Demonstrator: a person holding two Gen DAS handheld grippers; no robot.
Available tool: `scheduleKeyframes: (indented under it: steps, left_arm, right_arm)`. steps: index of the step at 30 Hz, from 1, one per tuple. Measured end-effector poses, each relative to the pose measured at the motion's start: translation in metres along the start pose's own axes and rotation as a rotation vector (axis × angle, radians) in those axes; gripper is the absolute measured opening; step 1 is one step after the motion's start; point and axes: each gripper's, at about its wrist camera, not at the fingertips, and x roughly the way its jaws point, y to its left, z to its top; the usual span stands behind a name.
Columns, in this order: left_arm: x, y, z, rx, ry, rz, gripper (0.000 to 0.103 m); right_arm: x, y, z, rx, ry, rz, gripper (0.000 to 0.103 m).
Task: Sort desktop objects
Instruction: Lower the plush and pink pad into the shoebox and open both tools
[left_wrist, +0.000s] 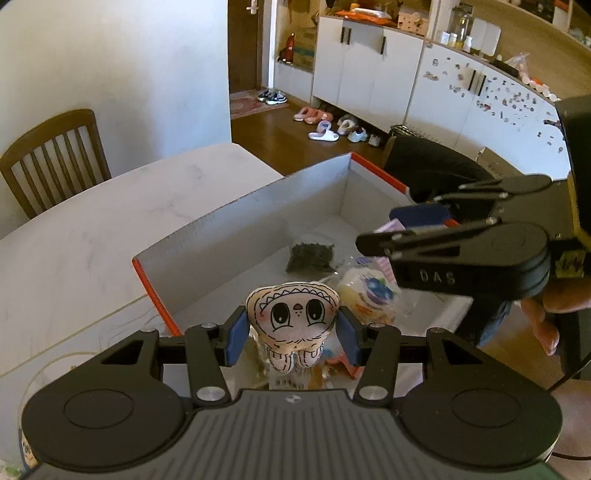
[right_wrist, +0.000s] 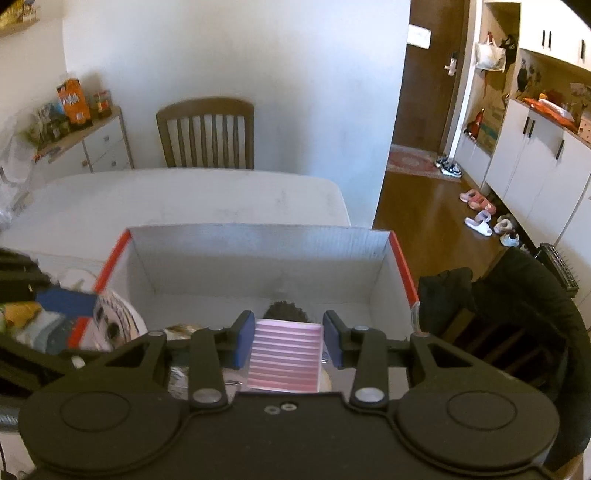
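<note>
Where wall meets floor, pale table (right_wrist: 184, 199) (perhaps marble), chair (right_wrist: 207, 133).

Wooden chair (right_wrist: 205, 133) behind table (right_wrist: 184, 195), slippers (left_wrist: 323, 132) nr white cabinets (left_wrist: 369, 70) — dark door (right_wrist: 428, 92)

Soft even daylight, mild floor glare; strong fisheye bending at edges; slight blur lower left, right-wrist view.

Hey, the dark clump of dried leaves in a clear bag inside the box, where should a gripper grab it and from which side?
Come from straight above, since the cardboard box walls block a side approach. Pinch the dark leaf bag across its bulging middle; it lies flat on the box floor, apart from the snack packet. The loose clear film at its edges would probably slip.
</note>
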Motion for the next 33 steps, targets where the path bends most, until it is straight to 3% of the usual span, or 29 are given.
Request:
scheduleKeyframes:
  steps: [13, 18, 33]
  left_arm:
    - [0.054, 0.015, 0.022, 0.021, 0.084, 0.081, 0.050]
    - [0.071, 0.012, 0.023, 0.093, 0.132, 0.128, 0.050]
    - [0.095, 0.011, 0.023, 0.129, 0.234, 0.101, 0.051]
  right_arm:
    - [0.048, -0.015, 0.002, -0.007, 0.087, 0.001, 0.040]
    - [0.059, -0.017, 0.004, -0.014, 0.112, 0.014, 0.040]
    - [0.078, -0.011, -0.003, -0.058, 0.212, 0.057, 0.040]
